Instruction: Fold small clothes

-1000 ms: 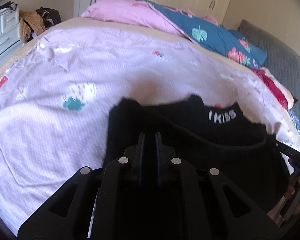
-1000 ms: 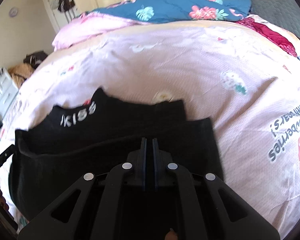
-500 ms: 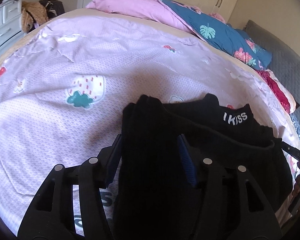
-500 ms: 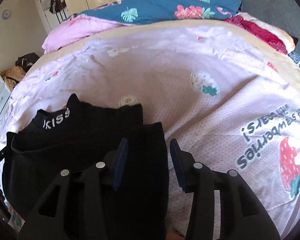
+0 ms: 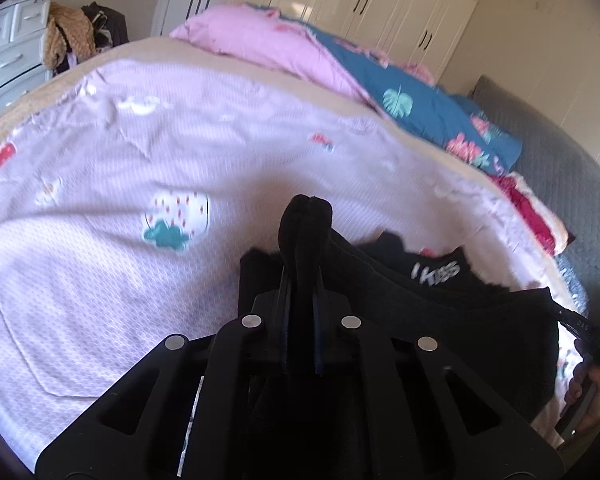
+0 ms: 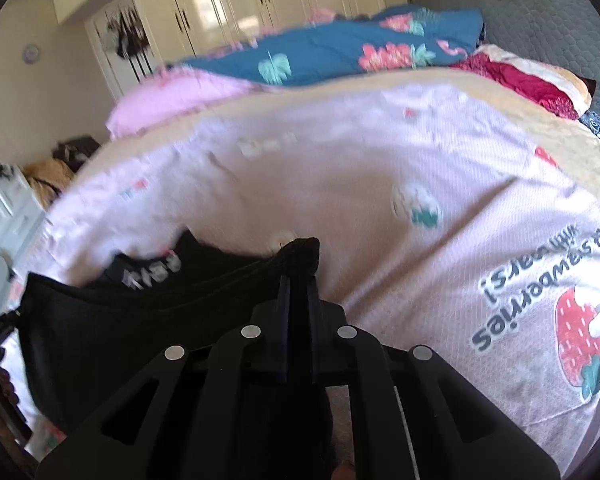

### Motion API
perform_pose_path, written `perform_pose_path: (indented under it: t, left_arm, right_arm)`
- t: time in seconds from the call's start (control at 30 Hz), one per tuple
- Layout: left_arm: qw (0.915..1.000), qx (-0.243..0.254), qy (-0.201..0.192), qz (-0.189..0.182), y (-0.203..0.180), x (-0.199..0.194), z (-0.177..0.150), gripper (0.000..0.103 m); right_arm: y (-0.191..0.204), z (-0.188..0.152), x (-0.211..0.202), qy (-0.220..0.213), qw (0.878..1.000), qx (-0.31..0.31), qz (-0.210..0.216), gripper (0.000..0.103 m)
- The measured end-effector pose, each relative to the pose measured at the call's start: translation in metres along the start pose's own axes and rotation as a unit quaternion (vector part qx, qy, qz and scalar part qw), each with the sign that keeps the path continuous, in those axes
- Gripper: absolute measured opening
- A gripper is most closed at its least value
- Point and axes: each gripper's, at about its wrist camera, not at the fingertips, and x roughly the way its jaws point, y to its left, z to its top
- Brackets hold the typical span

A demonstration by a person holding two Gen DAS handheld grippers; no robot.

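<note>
A small black garment (image 5: 440, 312) with white "KISS" lettering lies on the pink bed sheet (image 5: 140, 168). My left gripper (image 5: 300, 280) is shut on the garment's left edge, and a bunch of black cloth sticks up between the fingers. My right gripper (image 6: 299, 284) is shut on the garment's (image 6: 140, 320) right edge and holds it raised off the sheet (image 6: 380, 184). The cloth hangs stretched between the two grippers. The other gripper and a hand show at the right edge of the left wrist view.
A pink pillow (image 5: 268, 44) and a blue flowered quilt (image 5: 420, 108) lie at the far end of the bed. A red cloth (image 6: 528, 84) lies by the grey headboard (image 6: 540, 20). White drawers (image 5: 8, 52) stand at the left, wardrobes behind.
Both grippers were shut, opened over the garment's edges half a second ago, and have now shut on the cloth and lifted it off the sheet.
</note>
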Motion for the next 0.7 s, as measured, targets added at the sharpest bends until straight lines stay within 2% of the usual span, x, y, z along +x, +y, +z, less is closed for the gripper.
perform_pose_path:
  t: [0.13, 0.2, 0.33, 0.7]
  left_arm:
    - [0.9995, -0.007, -0.029, -0.006, 0.004, -0.019, 0.01, 0.002]
    - [0.9995, -0.012, -0.03, -0.006, 0.008, -0.018, 0.012, 0.002]
    - [0.9994, -0.03, -0.018, -0.003, 0.016, -0.003, 0.009, 0.002]
    - [0.9993, -0.03, -0.003, 0.022, 0.022, 0.015, -0.001, 0.004]
  right_arm:
    - [0.006, 0.018, -0.014, -0.038, 0.999, -0.001, 0.012, 0.007]
    - [0.009, 0.025, -0.014, -0.048, 0.999, -0.009, 0.013, 0.007]
    - [0.011, 0.03, 0.004, -0.036, 0.999, -0.005, 0.012, 0.007]
    - [0.002, 0.018, 0.033, -0.01, 1.0, 0.005, -0.009, 0.007]
